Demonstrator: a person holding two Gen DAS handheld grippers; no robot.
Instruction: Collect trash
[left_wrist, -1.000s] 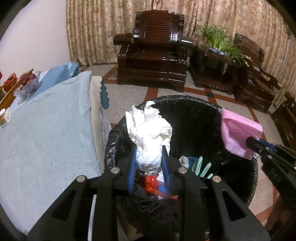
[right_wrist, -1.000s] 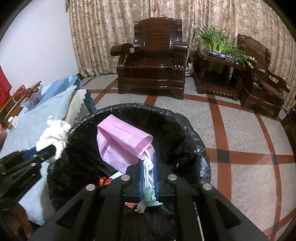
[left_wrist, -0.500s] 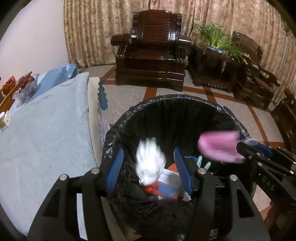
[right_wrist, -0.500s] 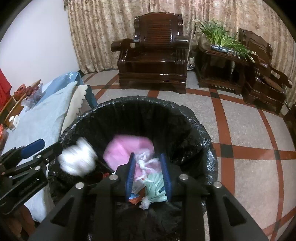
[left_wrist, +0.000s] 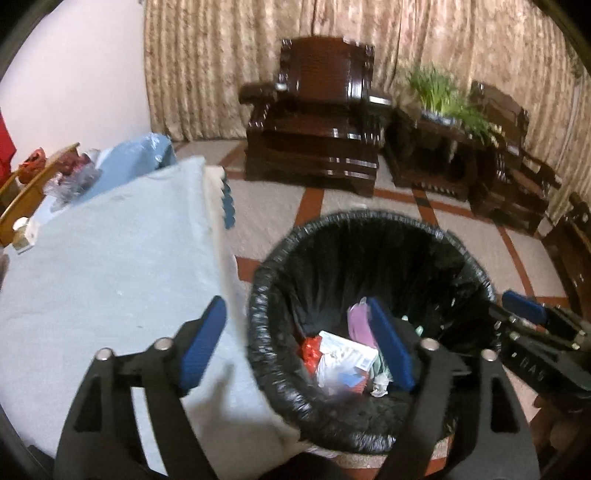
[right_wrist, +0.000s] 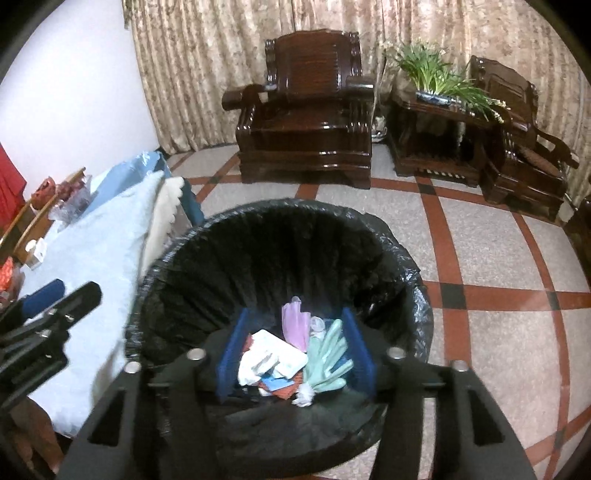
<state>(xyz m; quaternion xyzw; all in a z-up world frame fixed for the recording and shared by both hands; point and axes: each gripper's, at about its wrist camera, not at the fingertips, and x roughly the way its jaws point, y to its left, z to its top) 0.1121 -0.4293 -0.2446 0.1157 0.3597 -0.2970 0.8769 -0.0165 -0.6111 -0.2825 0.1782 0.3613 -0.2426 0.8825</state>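
Trash is lying at the bottom of the black-lined bin (right_wrist: 280, 236): a pink mask (right_wrist: 295, 326) is standing nearly on end, its long axis running up and away from the camera, with a pale green glove (right_wrist: 330, 360) beside it on the right, fingers fanning up and rightward, and a white packet (right_wrist: 279, 356) lying flat to its left over crumpled white tissue (right_wrist: 249, 365). The right gripper (right_wrist: 295, 350) is hanging over the bin's near rim with its blue pads spread wide and nothing between them, the litter showing through the gap below. The left gripper (left_wrist: 295, 343) is likewise gaping fully and gripping nothing, one pad hovering over the light blue cloth (left_wrist: 110, 266) and the other over the bin's mouth. The bin's left rim is sitting just beside the cloth-covered edge, leaving little room there. To the right and beyond, tiled floor (right_wrist: 498, 332) is lying open up to the dark wooden armchair (right_wrist: 306, 110).
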